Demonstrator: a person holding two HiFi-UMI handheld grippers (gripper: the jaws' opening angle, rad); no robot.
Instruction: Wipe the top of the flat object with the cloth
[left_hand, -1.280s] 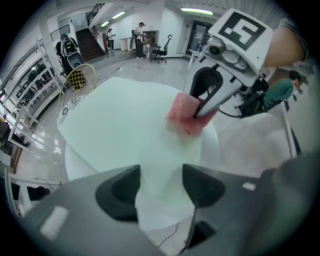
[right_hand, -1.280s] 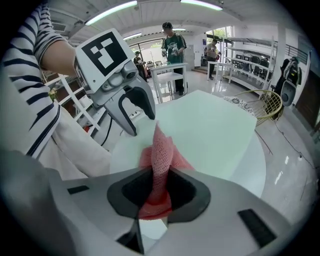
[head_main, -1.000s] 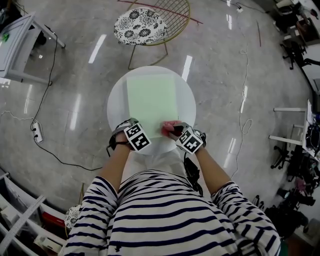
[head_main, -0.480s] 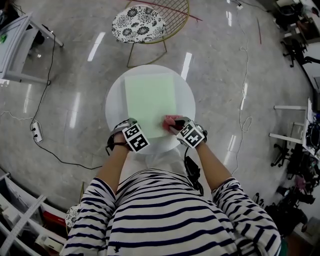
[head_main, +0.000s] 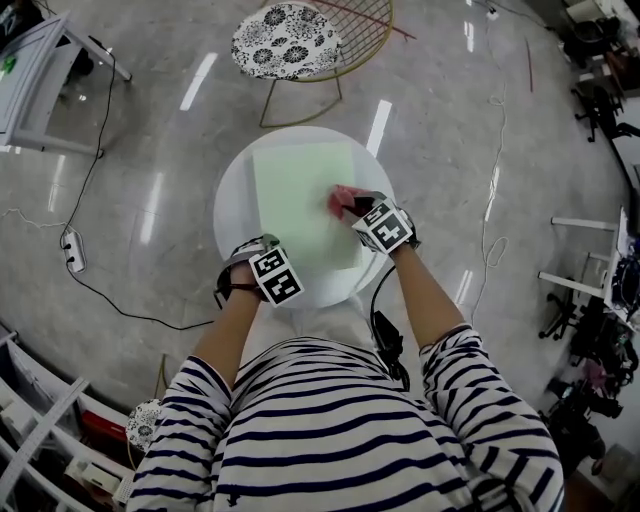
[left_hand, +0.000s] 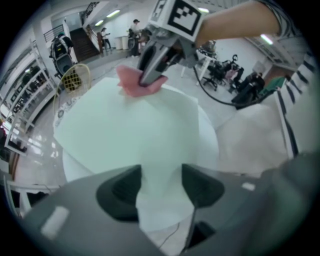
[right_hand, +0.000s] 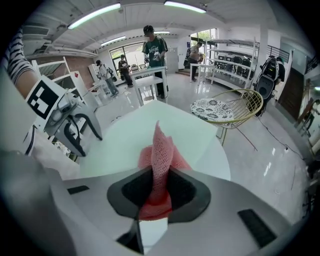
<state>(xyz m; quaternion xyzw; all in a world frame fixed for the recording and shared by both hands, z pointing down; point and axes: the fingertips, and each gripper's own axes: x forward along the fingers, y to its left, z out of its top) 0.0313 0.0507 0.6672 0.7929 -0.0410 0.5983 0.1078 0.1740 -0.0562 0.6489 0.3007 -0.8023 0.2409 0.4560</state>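
My right tongs (right_hand: 159, 187) pinched the pink mesh cloth (right_hand: 160, 145) on the pale green sheet (head_main: 298, 190), near its right edge, atop the round white counter (head_main: 230, 215). My left tongs (left_hand: 160, 186) stood wide over the sheet's near edge, gripping nothing. The cloth looked soft, light and limp, best held by its bunched fold.

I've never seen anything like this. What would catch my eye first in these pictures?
The bright pink mesh cloth stands out first, pinched in the right gripper and resting on the right part of the pale green flat sheet. That sheet covers much of the small round white table at the centre of the head view, with the left gripper, jaws open, at its near edge. Beyond the table stands a gold wire chair with a floral cushion.
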